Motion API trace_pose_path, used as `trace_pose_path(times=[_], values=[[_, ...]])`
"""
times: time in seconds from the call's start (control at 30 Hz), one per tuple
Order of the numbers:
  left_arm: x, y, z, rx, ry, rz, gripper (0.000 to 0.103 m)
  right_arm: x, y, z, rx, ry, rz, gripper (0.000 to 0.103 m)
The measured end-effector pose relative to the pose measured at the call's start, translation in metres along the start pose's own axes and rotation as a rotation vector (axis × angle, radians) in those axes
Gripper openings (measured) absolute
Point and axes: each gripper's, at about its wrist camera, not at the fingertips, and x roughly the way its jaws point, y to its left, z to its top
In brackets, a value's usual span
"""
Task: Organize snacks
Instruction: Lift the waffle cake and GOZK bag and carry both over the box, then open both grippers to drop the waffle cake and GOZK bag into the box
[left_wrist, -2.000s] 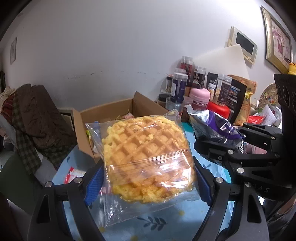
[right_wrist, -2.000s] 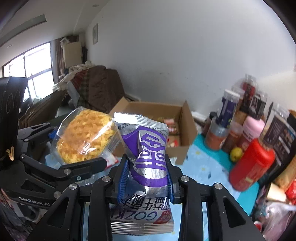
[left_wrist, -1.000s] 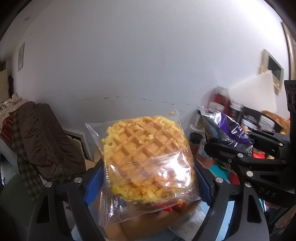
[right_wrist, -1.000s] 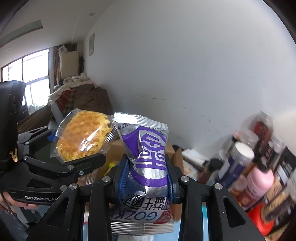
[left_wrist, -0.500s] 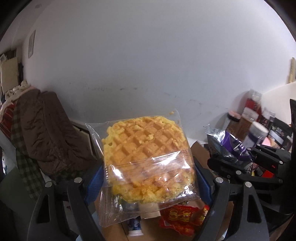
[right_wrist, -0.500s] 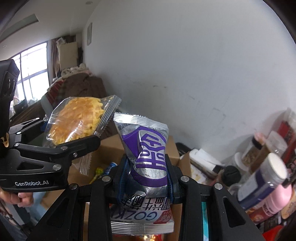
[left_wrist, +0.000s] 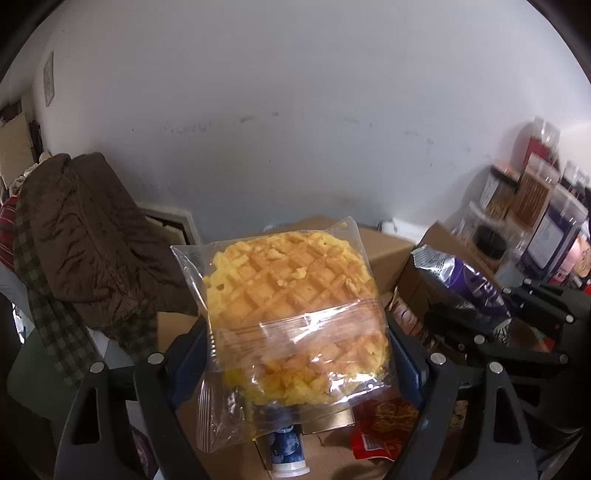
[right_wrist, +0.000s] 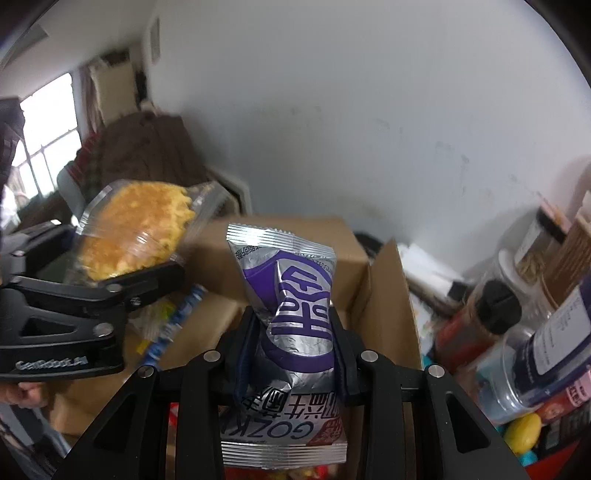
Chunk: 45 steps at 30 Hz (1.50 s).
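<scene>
Grippers holding two snack packs above an open brown cardboard box (right_wrist: 388, 306).

The left gripper (left_wrist: 295, 354), its jaws standing wide, is clamping a round golden waffle sealed in a clear plastic bag (left_wrist: 291, 310) by its two sides, the bag standing upright between the blue pads. The right gripper (right_wrist: 291, 354), its jaws drawn in narrow, is pinching a silver and purple foil snack packet (right_wrist: 295, 314) at its crumpled middle, the packet standing upright with its lower seam hanging below the jaws. Both packs are hanging side by side over the box, the waffle on the left. Inside the box a red snack wrapper (left_wrist: 380, 428) and a small blue and white tube (left_wrist: 286, 450) are lying. Jars and bottles (right_wrist: 546, 339) are standing just right of the box.
</scene>
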Motion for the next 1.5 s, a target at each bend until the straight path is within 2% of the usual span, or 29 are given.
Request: trace_pose_path(times=[0.07, 0.2, 0.3, 0.4, 0.57, 0.87, 0.97, 1.13, 1.3, 1.5], values=[[0.011, -0.001, -0.002, 0.007, 0.032, 0.010, 0.085, 0.004, -0.002, -0.003, -0.006, 0.007, -0.034, 0.035], [0.023, -0.003, -0.004, 0.018, 0.080, 0.057, 0.085, 0.015, -0.005, -0.010, -0.004, 0.051, -0.047, 0.035], [0.025, -0.006, -0.005, 0.020, 0.094, 0.027, 0.085, 0.021, -0.002, -0.013, -0.018, 0.068, -0.065, 0.035], [0.033, -0.010, -0.007, 0.037, 0.133, 0.040, 0.085, 0.027, 0.000, -0.014, -0.034, 0.080, -0.074, 0.035], [0.056, -0.012, -0.014, 0.041, 0.245, 0.065, 0.085, 0.036, 0.004, -0.015, -0.063, 0.111, -0.131, 0.035], [0.077, -0.017, -0.024, 0.076, 0.353, 0.115, 0.086, 0.052, 0.021, -0.020, -0.161, 0.173, -0.254, 0.037], [0.077, -0.018, -0.024, 0.087, 0.355, 0.125, 0.086, 0.057, 0.026, -0.020, -0.178, 0.183, -0.291, 0.040], [0.076, -0.021, -0.024, 0.098, 0.353, 0.141, 0.087, 0.062, 0.030, -0.019, -0.189, 0.191, -0.298, 0.040], [0.071, -0.027, -0.023, 0.112, 0.349, 0.176, 0.090, 0.062, 0.032, -0.018, -0.192, 0.199, -0.292, 0.043], [0.062, -0.027, -0.020, 0.108, 0.337, 0.160, 0.090, 0.045, 0.021, -0.020, -0.186, 0.198, -0.262, 0.048]])
